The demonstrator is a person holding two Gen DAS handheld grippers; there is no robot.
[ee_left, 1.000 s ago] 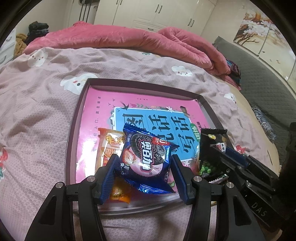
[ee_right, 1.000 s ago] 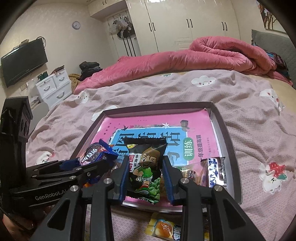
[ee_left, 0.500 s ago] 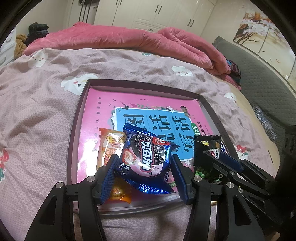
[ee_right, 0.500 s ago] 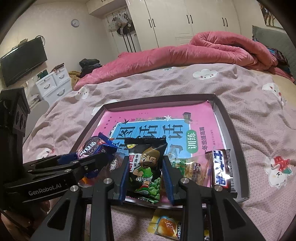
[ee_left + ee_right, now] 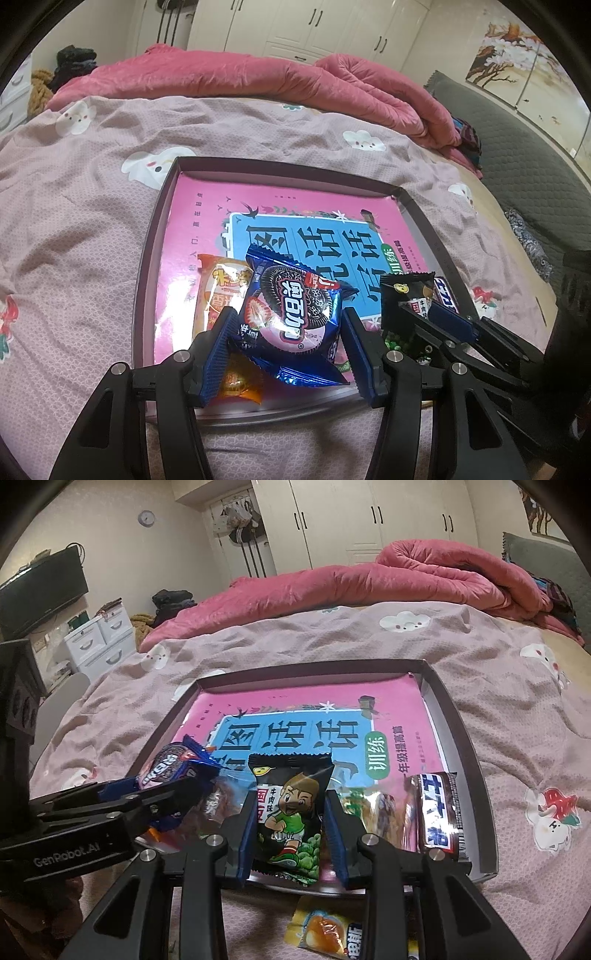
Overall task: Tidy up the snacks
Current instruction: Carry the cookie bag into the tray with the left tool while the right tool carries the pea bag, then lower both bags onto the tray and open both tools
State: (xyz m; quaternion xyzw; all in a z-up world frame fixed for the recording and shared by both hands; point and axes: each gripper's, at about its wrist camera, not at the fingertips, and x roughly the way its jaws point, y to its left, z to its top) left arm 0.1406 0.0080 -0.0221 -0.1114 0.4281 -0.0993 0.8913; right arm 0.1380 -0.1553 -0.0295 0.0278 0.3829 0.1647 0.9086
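Blue ribbed fingers [image 5: 218, 354] of the left gripper [image 5: 290, 354] pinching the blue cookie packet [image 5: 295, 317] by its two sides, raised over the near end of the tray [image 5: 147, 280]. Same clamp as a second ago, same spot. Fingers [image 5: 334, 834] of the right gripper [image 5: 291, 834] pressed on the black pea packet [image 5: 291, 805], likewise unchanged in grip; shifted a little, though, so that more of the tray's right rim and of the brown bar [image 5: 439, 812] beside the right finger now shows than a second ago.

Crinkly glossy foil on both packets, serrated end seams, pillow-shaped. Shallow rectangular tray, dark-walled, lined with a shiny pink and blue printed sheet [image 5: 207, 229]. Under the left finger of the left gripper, an orange packet [image 5: 218, 288] flat on that sheet. Beyond the tray, a soft dotted pink bedspread [image 5: 74, 221] with cartoon patches, then a rumpled rose quilt [image 5: 258, 81].

Only in the right wrist view: a yellow packet [image 5: 325, 930] on the bedspread below the fingers, outside the tray's near wall; a clear-wrapped snack [image 5: 380, 812] between right finger and brown bar; a television [image 5: 40, 594] and white drawers [image 5: 99, 638] far left. Only in the left wrist view: the orange packet's printed front, and a painted wall panel [image 5: 509, 55] far right.
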